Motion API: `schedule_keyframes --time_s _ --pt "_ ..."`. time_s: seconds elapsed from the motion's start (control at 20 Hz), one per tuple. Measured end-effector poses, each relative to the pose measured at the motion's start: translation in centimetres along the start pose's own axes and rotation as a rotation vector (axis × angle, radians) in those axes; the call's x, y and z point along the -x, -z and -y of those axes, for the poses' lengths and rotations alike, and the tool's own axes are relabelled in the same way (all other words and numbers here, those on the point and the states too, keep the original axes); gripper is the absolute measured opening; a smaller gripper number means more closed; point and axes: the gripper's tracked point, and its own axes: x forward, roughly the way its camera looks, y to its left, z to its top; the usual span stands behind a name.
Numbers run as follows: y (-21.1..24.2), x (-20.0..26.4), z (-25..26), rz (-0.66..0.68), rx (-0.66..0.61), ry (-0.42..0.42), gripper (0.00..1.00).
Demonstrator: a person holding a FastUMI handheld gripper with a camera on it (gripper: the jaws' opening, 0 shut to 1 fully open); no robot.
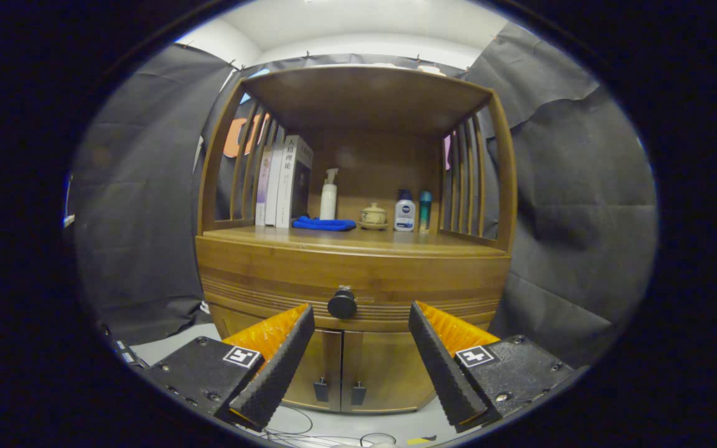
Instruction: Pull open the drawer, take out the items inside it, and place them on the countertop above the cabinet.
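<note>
A wooden cabinet stands straight ahead, with its drawer (352,280) closed. The drawer's dark round knob (342,303) sits just beyond my fingertips, slightly left of the middle of the gap. My gripper (361,314) is open, with nothing between its fingers. The countertop (396,242) above the drawer is a wooden shelf under a roofed frame with slatted sides. The drawer's contents are hidden.
On the countertop stand a few books (284,180), a white pump bottle (329,196), a blue cloth (324,223), a small lidded ceramic pot (373,215) and two small bottles (412,211). Below the drawer are two cabinet doors (340,373). Cables (309,429) lie on the floor.
</note>
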Motion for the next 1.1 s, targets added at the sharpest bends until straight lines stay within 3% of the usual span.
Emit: schedule_keyframes --time_s 0.35,0.65,0.75,1.1 --pt "1.2 -7.1 -2.1 -0.056 0.010 -0.012 0.96" --pt "2.1 -10.6 -1.7 -0.083 -0.006 0.019 0.69" --pt "2.3 -10.8 -1.6 -0.087 -0.021 0.015 0.53" --pt "2.6 -10.7 -1.6 -0.110 -0.058 -0.021 0.40"
